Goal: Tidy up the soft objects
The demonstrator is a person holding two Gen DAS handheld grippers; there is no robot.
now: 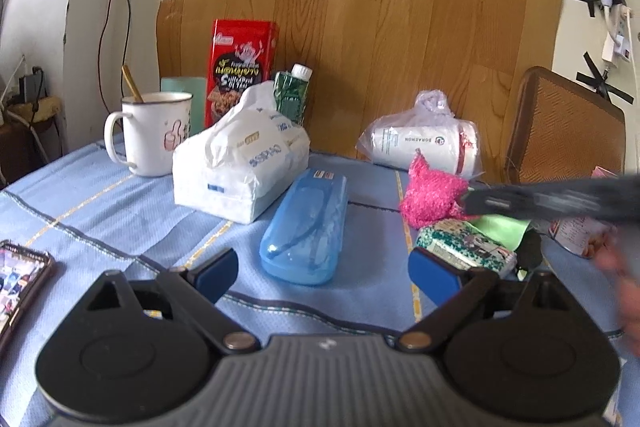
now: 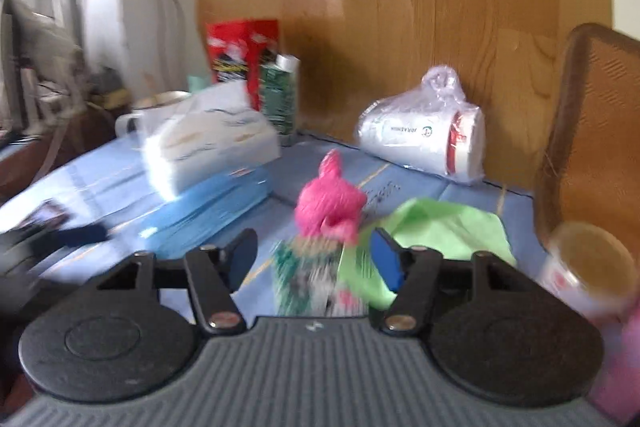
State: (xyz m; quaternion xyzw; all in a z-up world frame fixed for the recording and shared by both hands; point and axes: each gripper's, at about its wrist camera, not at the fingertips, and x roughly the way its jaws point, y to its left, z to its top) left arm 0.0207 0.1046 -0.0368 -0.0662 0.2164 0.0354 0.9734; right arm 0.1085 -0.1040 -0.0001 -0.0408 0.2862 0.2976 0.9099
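A fuzzy pink soft object [image 1: 430, 197] lies on the blue tablecloth [image 1: 100, 195], behind a green-patterned tissue pack [image 1: 466, 247] that rests on a light green cloth [image 1: 502, 229]. My left gripper [image 1: 322, 273] is open and empty, low over the table in front of a blue plastic case [image 1: 306, 227]. My right gripper [image 2: 314, 259] is open, its jaws on either side of the tissue pack [image 2: 310, 277], with the pink object [image 2: 330, 205] just beyond and the green cloth [image 2: 448, 233] to the right. Its blurred finger [image 1: 560, 199] crosses the left wrist view.
A soft tissue pack in white plastic [image 1: 240, 163], a white mug [image 1: 152, 133], a red box [image 1: 240, 67] and a green bottle [image 1: 292, 93] stand at the back left. A wrapped white cup [image 1: 424, 141] lies at the back. A phone [image 1: 20, 279] lies left. An open cup [image 2: 588, 267] lies at the right, and a chair [image 2: 592, 131] stands behind it.
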